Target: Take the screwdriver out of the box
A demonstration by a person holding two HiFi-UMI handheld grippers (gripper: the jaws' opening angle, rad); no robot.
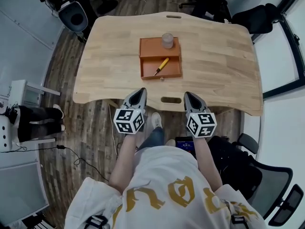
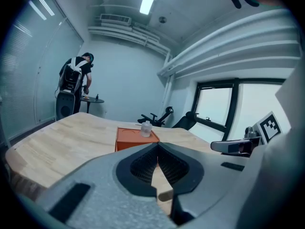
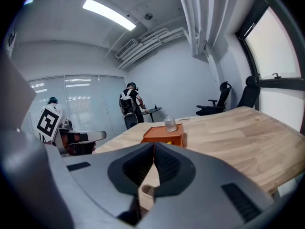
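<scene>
No legible text anywhere; gold print (image 1: 178,191) on white shirt (image 1: 157,168) too distorted to read.

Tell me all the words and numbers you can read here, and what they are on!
No text reads clearly.
Shirt: big gold shapes, maybe letters, upside down and creased; unreadable.
Small screen: tiny print, too small to read.
Cubes: black-and-white square patterns, not words.
Box and screwdriver: no print visible.
</scene>
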